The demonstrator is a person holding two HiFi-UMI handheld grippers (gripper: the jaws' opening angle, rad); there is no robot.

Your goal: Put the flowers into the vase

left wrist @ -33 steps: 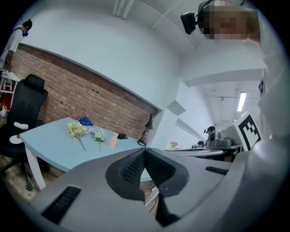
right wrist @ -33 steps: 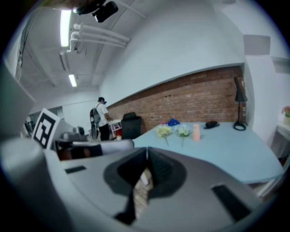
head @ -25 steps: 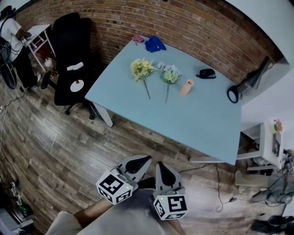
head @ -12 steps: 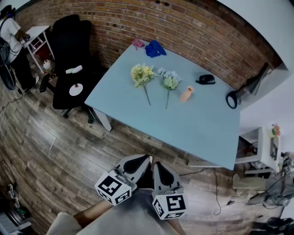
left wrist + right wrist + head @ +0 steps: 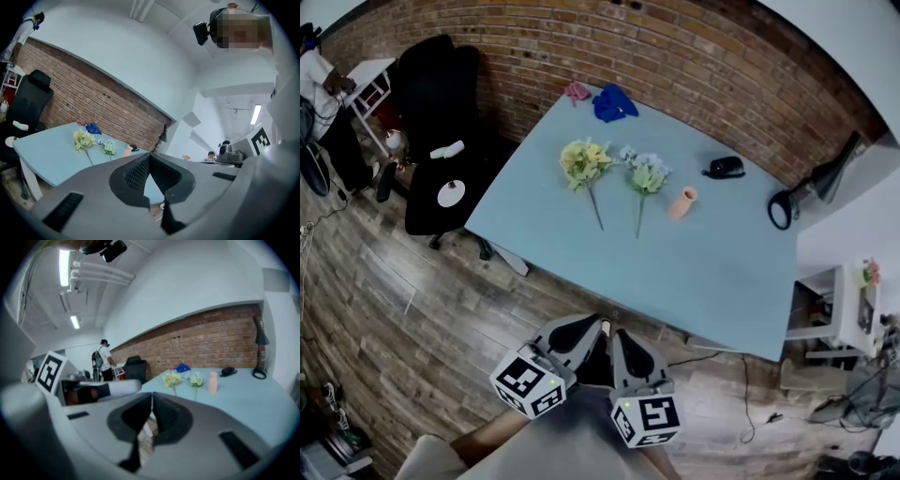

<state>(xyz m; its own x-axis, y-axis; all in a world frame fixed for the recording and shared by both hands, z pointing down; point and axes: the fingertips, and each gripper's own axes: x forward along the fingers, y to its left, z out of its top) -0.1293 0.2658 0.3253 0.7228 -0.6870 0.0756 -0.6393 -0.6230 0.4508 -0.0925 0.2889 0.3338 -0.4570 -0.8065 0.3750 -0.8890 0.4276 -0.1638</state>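
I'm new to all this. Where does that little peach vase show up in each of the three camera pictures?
Head view: the vase is on the blue table, right of centre, in the upper half.
Left gripper view: small, left of centre, just below the middle.
Right gripper view: upright, right of centre.
Shared landmark: the pale flower bunch, just left of it in every view.

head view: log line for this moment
left gripper: shut, empty | right gripper: shut, empty | yellow flower bunch, white flower bunch, peach vase: on pale blue table
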